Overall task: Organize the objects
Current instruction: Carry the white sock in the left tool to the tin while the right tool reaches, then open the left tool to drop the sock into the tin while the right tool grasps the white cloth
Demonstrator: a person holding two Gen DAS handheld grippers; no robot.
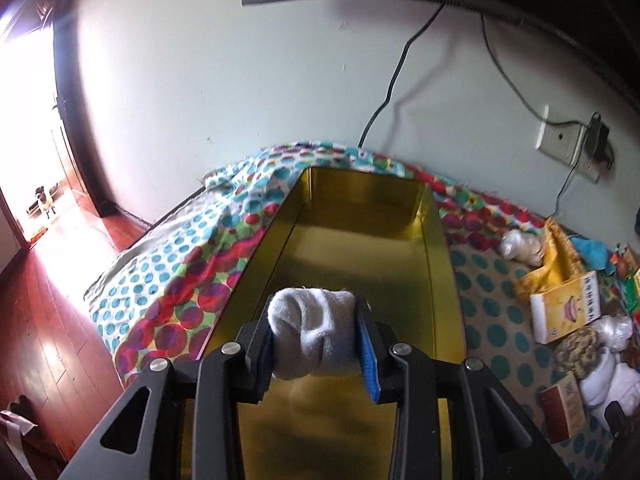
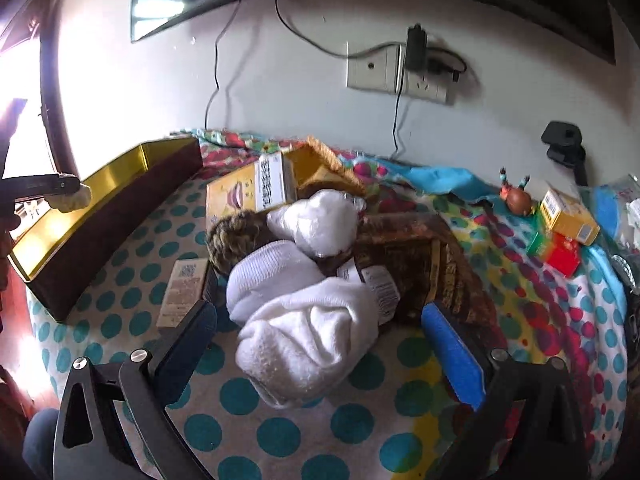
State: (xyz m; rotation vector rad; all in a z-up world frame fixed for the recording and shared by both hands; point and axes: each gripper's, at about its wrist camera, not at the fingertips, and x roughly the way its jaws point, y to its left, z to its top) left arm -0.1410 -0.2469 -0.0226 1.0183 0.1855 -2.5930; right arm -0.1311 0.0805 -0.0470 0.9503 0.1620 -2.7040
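Risk: my left gripper (image 1: 314, 344) pinches a rolled sock (image 1: 310, 332) above the gold tin (image 1: 436, 264), an off-centre release bounces it out; right gripper (image 2: 320, 344) open near the sock pile (image 2: 304, 320).

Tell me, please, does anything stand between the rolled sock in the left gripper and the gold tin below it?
Nothing visible does: the left gripper holds the white sock directly over the open gold tin, whose visible floor looks bare.
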